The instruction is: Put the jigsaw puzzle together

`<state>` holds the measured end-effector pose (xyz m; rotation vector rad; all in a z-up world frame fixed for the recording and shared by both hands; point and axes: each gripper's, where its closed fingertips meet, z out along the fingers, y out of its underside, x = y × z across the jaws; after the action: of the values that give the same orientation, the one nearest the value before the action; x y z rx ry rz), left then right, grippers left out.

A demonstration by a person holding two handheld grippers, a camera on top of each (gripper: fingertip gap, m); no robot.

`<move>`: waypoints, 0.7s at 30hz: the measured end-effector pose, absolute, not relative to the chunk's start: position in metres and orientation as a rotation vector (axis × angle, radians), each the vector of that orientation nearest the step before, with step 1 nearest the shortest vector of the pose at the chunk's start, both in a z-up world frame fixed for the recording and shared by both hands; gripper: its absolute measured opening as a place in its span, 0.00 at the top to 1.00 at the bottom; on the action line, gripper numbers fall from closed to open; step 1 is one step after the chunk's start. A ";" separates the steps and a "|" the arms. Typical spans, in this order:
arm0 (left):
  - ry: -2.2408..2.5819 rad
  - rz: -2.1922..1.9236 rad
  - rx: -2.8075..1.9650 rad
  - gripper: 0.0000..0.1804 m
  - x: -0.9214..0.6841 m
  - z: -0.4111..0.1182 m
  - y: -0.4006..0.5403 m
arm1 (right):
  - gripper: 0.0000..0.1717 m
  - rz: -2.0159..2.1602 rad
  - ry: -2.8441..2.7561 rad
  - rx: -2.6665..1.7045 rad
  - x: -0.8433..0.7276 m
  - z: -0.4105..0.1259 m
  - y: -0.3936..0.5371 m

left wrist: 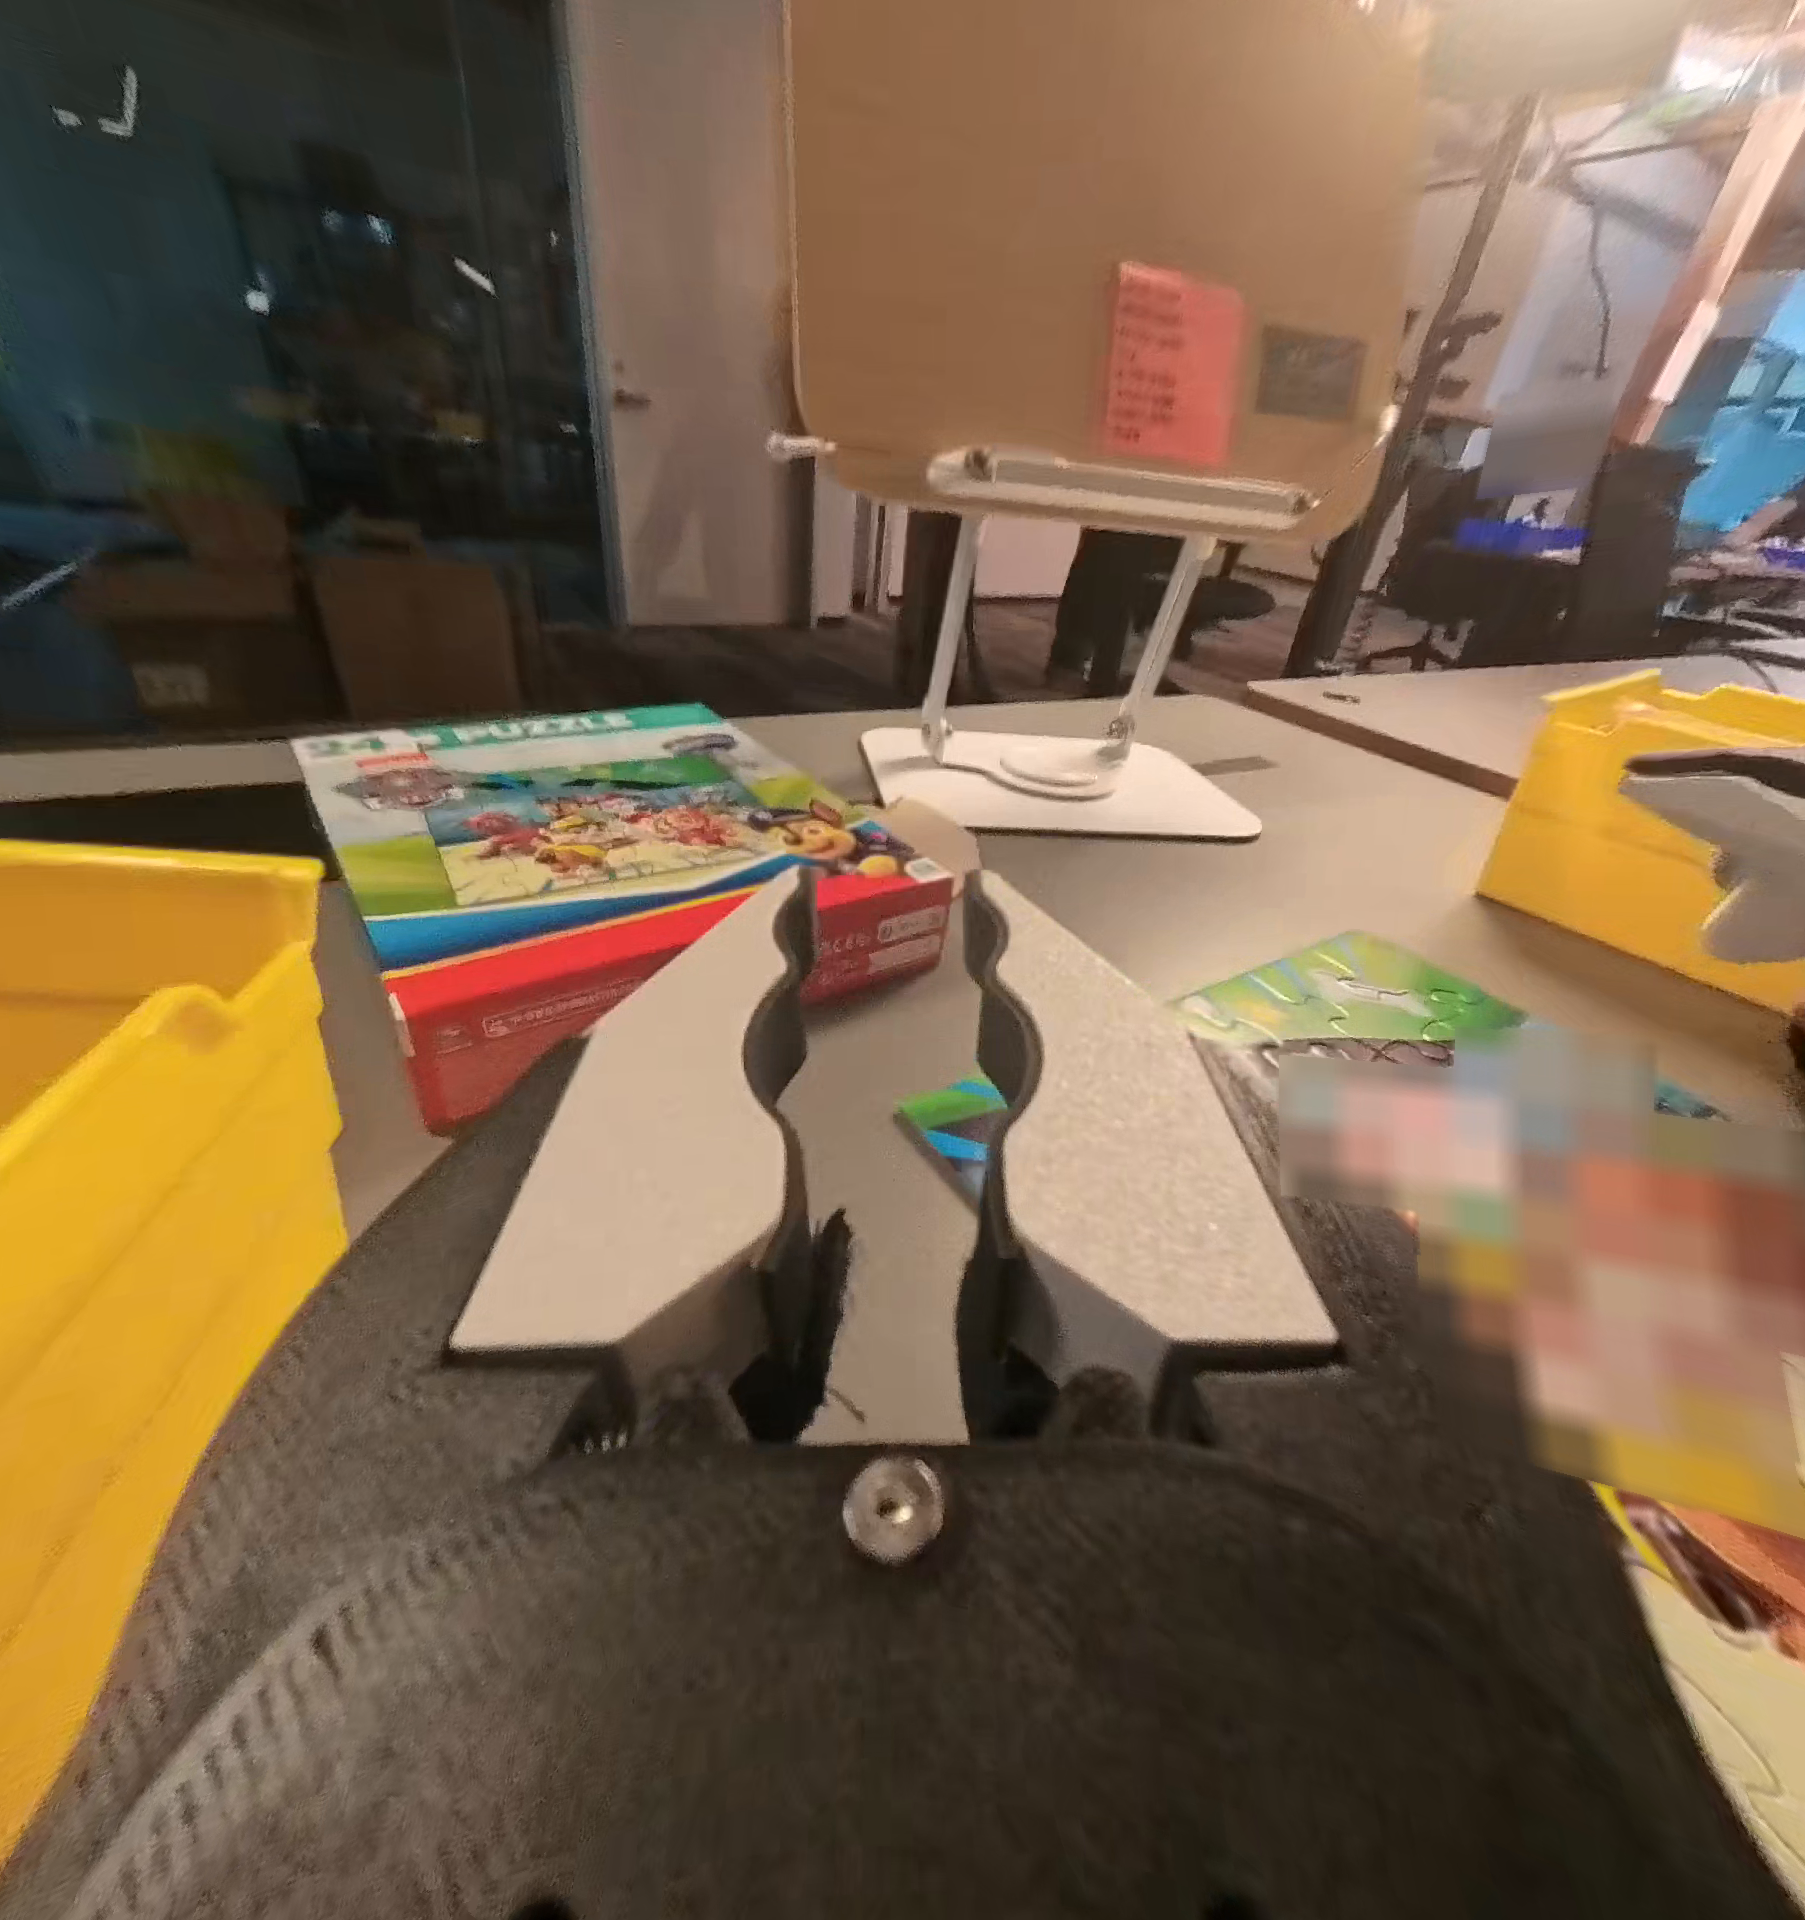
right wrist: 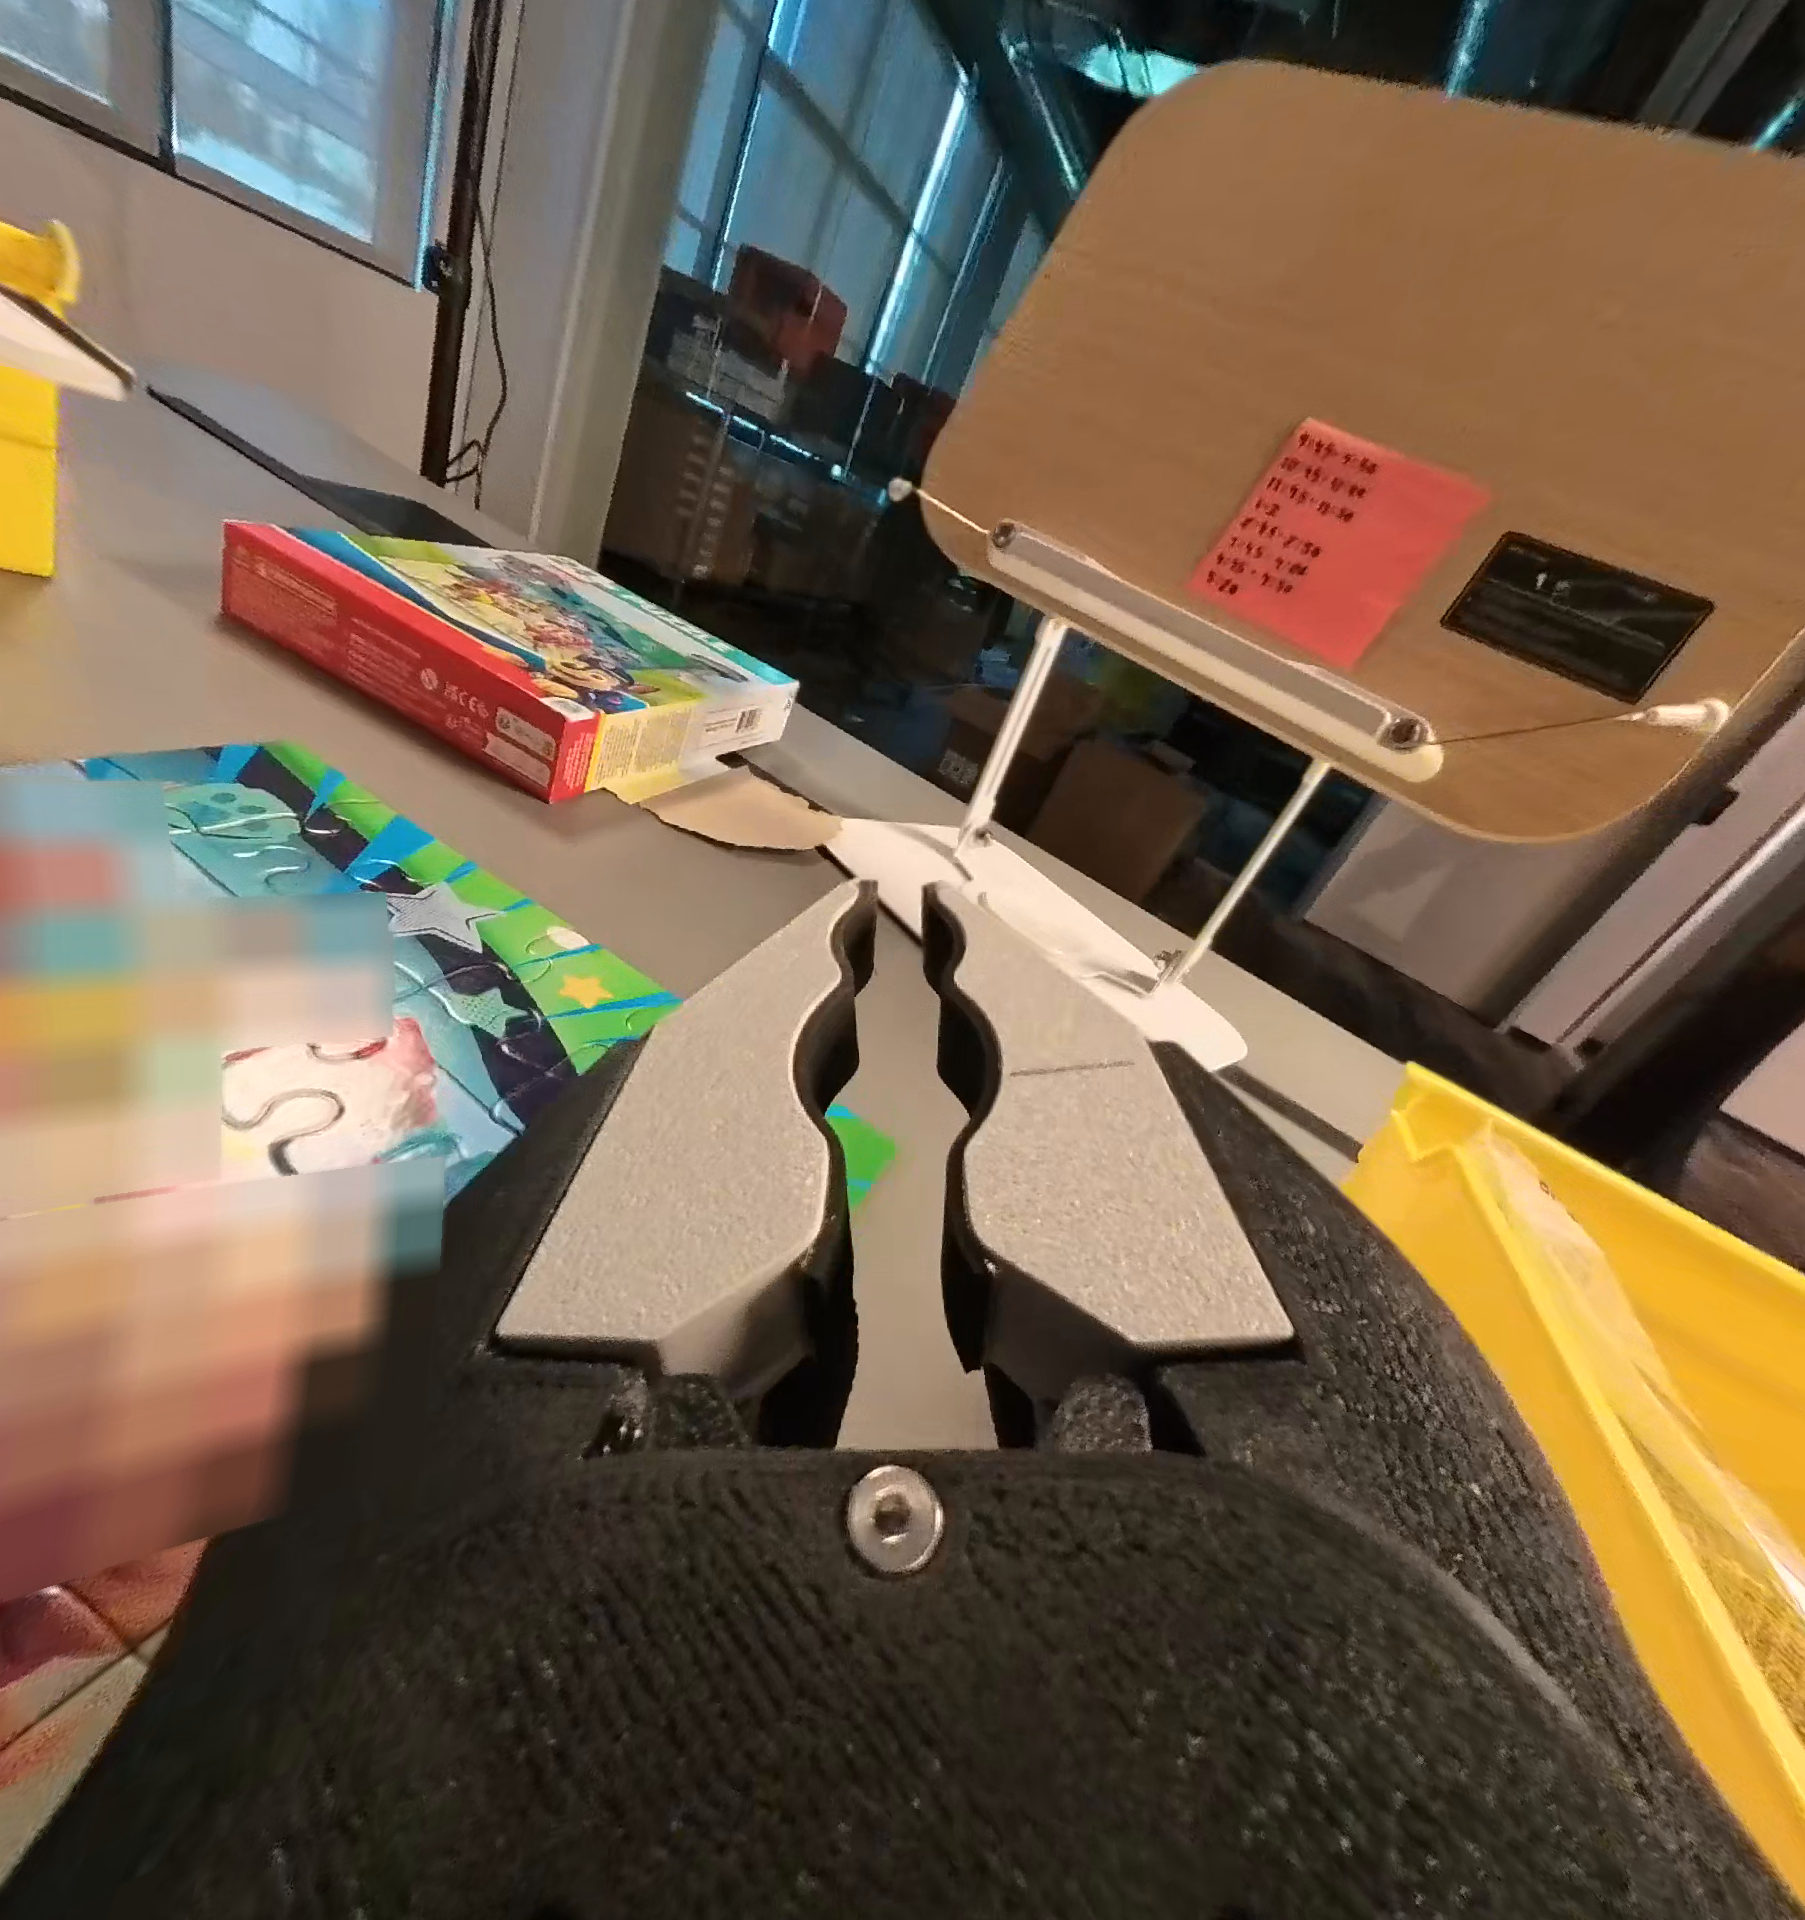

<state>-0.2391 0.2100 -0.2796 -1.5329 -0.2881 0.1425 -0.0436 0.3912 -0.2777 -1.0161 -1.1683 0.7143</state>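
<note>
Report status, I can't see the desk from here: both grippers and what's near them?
Left gripper open, empty, over puzzle box. Right gripper narrowly open, empty, beside assembled puzzle. Yellow bins flank.

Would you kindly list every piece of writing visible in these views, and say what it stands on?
I am leaving the wording unquoted. These things bear writing:
Puzzle box: printed title on the lid, small print and symbols on the red side and end.
Pink note on the wooden board: handwritten rows.
Black plate beside the note: too small to read.
Assembled puzzle: no writing visible.
</note>
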 end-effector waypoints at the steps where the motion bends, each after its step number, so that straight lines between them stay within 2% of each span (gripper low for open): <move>1: -0.285 0.116 -1.558 0.85 -0.241 -0.283 0.215 | 0.96 0.721 -1.171 -1.029 -0.044 -0.279 0.393; 8: -0.304 0.069 -1.520 0.85 -0.240 -0.279 0.210 | 0.97 0.728 -1.206 -1.010 -0.047 -0.282 0.387; 13: -0.406 -0.055 -1.635 0.83 -0.242 -0.298 0.213 | 0.97 0.753 -1.214 -1.005 -0.049 -0.282 0.387; 18: -0.439 -0.323 -1.962 0.86 -0.211 -0.347 0.221 | 0.95 0.722 -1.192 -1.058 -0.051 -0.286 0.398; 21: -0.436 -0.288 -1.979 0.84 -0.210 -0.349 0.222 | 0.95 0.735 -1.243 -1.041 -0.054 -0.289 0.391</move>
<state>-0.2100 0.2217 -0.3490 -1.9795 -0.4359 -0.2876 -0.0544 0.3906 -0.2894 -1.0412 -1.2425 0.7346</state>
